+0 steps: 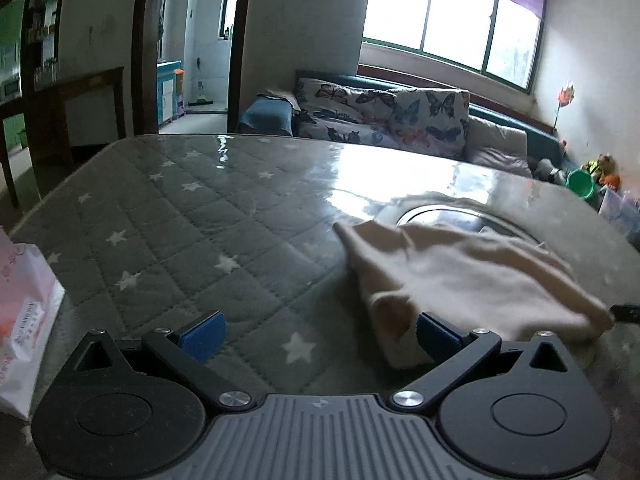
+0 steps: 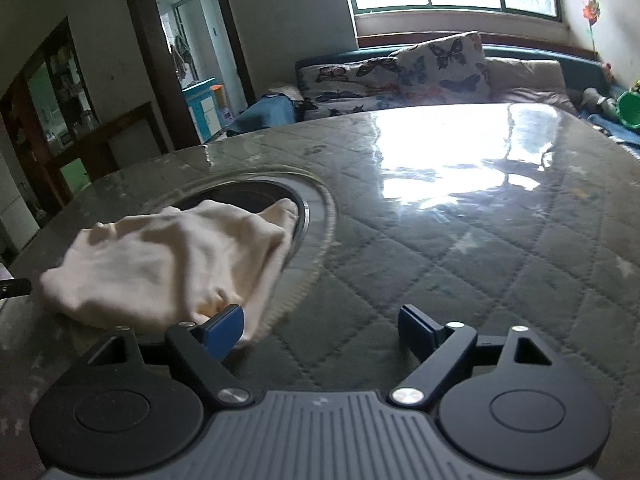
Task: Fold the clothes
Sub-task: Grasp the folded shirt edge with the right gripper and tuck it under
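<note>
A cream cloth (image 1: 460, 280) is seen lying crumpled on the tabletop (image 1: 180, 220), which is covered by a grey quilted, star-printed fabric under a glossy clear sheet. Part of the cloth is draped over a round metal-rimmed recess (image 2: 308, 208) set into the tabletop, and the rest is spread towards the near edge.

The left hand-held gripper (image 1: 320, 336) is held with its jaws wide apart. Nothing is gripped by it. Its right blue pad (image 1: 436, 336) is placed against the near left corner of the cloth, which appears to be touched there (contact cannot be settled for certain), while its left pad (image 1: 204, 334) is over bare quilted cover.

The right hand-held gripper (image 2: 320, 326) is likewise held wide open, with nothing clamped. Its left pad (image 2: 224, 326) is set at the near right edge of the cloth, where the fabric is bunched just beside it; its right pad (image 2: 420, 328) is well clear of the cloth, over the bare cover.

So the cloth is lying between the two grippers, flanked at either near corner by one inner pad of each.

A white and pink bag (image 1: 24, 312) is seen at the tabletop's left edge. Beyond the tabletop a sofa with butterfly cushions (image 1: 384, 116) is placed under a bright window (image 1: 452, 12).
</note>
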{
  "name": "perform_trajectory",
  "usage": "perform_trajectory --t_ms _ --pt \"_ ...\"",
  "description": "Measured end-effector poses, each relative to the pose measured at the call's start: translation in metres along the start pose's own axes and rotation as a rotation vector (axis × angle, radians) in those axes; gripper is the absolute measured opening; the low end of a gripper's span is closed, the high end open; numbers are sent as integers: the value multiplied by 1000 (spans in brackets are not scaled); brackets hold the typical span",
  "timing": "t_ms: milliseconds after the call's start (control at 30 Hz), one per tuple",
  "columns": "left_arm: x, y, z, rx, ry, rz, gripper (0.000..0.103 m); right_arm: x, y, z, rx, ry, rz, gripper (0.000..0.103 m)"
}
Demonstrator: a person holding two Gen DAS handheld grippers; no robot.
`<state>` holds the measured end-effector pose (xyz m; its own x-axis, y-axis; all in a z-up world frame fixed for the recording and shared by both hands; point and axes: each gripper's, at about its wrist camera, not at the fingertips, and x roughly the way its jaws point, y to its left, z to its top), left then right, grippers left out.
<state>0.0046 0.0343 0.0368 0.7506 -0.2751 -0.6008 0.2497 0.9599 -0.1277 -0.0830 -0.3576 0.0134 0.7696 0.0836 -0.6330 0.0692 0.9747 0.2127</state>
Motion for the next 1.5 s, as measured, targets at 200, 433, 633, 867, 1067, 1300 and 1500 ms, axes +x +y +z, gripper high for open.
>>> perform_trajectory --t_ms 200,433,633,867,1067,1300,1500 --pt "1 -6 3 9 5 -3 103 2 13 6 -10 13 -14 87" --pt "2 -12 3 13 21 25 103 0 30 10 -64 -7 -38 87" --pt "-15 -42 7 93 -27 -75 103 -9 27 9 -39 -22 13 84" --pt "-12 -105 23 227 -43 -264 101 -16 23 8 10 -3 225 57" --pt "12 -155 51 317 -19 -399 86 -12 36 10 -25 -6 269 40" --pt "57 -210 66 452 113 -518 82 -6 45 4 -70 -10 259 36" --pt "88 -245 61 503 193 -536 73 -7 49 -1 -95 -34 292 35"
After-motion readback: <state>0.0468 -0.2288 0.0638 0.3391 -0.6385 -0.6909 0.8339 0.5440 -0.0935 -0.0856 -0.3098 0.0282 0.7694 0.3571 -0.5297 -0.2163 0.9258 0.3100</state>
